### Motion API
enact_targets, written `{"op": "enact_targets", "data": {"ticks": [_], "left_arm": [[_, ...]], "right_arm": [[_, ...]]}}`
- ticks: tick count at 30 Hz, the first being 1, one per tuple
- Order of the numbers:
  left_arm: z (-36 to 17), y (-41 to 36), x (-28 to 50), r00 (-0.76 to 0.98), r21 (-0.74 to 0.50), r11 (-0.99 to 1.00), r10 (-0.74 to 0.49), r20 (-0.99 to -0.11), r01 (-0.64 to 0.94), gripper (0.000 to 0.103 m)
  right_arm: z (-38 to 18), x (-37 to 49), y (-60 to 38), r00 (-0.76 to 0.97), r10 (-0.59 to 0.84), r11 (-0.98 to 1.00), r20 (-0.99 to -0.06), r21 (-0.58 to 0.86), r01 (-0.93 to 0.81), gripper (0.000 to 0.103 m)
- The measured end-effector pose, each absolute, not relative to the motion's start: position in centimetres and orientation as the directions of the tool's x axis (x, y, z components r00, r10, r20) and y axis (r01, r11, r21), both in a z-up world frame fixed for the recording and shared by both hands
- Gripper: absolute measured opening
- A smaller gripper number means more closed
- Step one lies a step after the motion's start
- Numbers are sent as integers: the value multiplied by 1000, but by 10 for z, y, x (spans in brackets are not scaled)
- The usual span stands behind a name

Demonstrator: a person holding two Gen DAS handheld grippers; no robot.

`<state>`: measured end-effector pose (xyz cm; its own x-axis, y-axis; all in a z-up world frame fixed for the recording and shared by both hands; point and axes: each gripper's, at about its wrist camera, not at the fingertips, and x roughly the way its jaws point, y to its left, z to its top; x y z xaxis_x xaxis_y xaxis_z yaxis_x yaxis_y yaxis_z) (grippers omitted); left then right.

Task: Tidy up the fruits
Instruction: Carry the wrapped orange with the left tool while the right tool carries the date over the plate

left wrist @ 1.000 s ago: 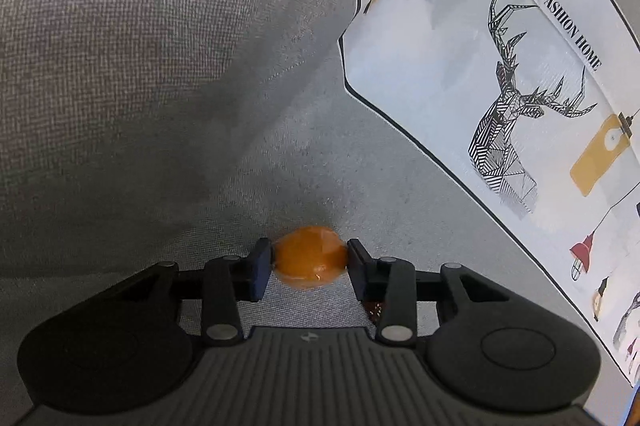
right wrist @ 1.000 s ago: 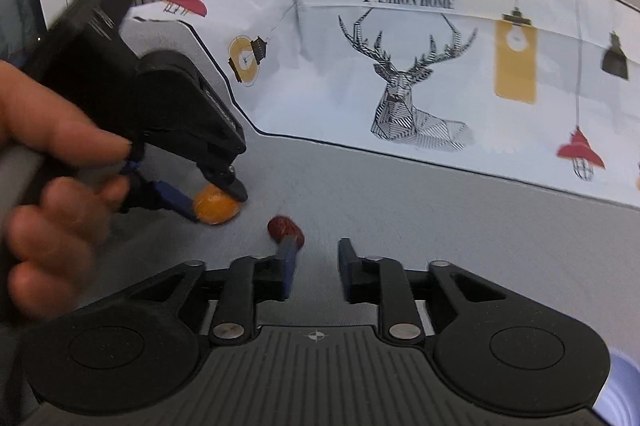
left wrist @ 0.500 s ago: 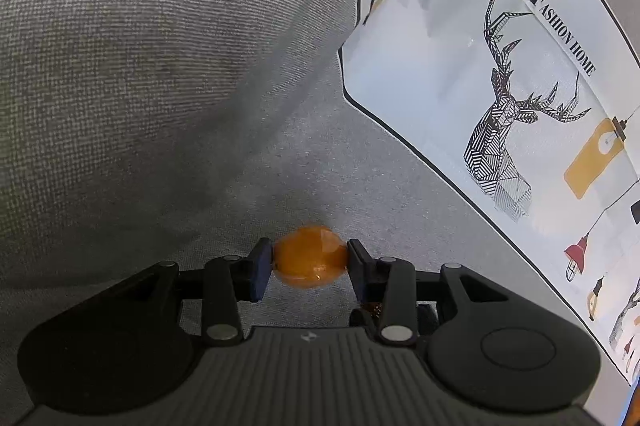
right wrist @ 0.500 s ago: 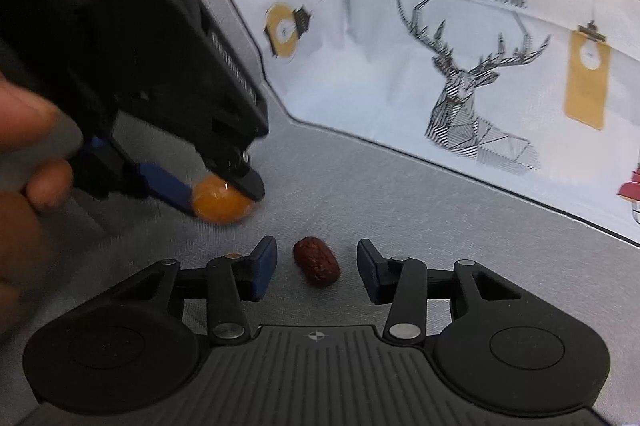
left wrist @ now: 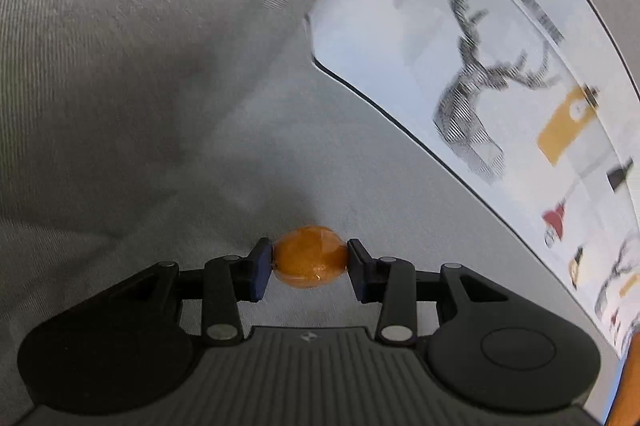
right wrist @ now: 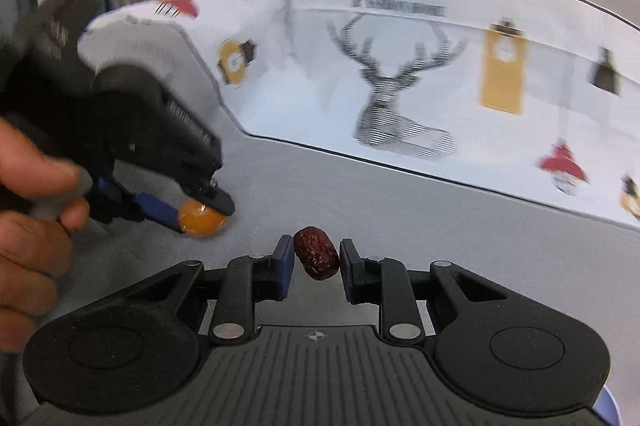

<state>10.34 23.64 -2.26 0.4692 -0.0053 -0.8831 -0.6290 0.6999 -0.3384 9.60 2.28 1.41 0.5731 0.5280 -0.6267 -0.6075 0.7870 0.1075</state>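
The left tool (left wrist: 310,258) pinches a small, glossy orange oval fruit (left wrist: 310,256) crosswise between its blue-padded fingers, the pads on the fruit's two ends so that the round skin cannot roll out. The right tool (right wrist: 316,258) brackets a wrinkled dark-red dried date (right wrist: 316,253) that sits between its fingertips on the grey fabric surface (right wrist: 360,202); whether the pads already press it I cannot tell. Beyond both tools lies a white printed cloth with a deer drawing (right wrist: 400,98), probably where the fruits go.
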Motion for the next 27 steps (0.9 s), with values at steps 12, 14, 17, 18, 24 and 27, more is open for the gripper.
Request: {"op": "enact_targets", "data": {"ticks": [12, 14, 17, 18, 24, 27], "left_arm": [[60, 138, 44, 591, -257, 887, 22, -806, -384, 44], [69, 112, 26, 614, -255, 910, 0, -789, -327, 44], [70, 71, -6, 646, -237, 944, -34, -763, -230, 44], [65, 59, -18, 657, -224, 955, -45, -752, -192, 44], [34, 29, -45, 608, -208, 974, -111, -786, -91, 44], [27, 33, -40, 583, -204, 969, -87, -808, -138, 44]], "right_arm": [[90, 3, -98, 724, 471, 876, -503, 172, -451, 26], [96, -20, -114, 756, 451, 888, -474, 158, -431, 26], [97, -52, -142, 801, 400, 916, -446, 152, -372, 26], [96, -61, -150, 815, 376, 926, -440, 154, -345, 26], [113, -81, -181, 875, 326, 944, -359, 170, -282, 26], [102, -77, -183, 871, 321, 947, -372, 137, -290, 26]]}}
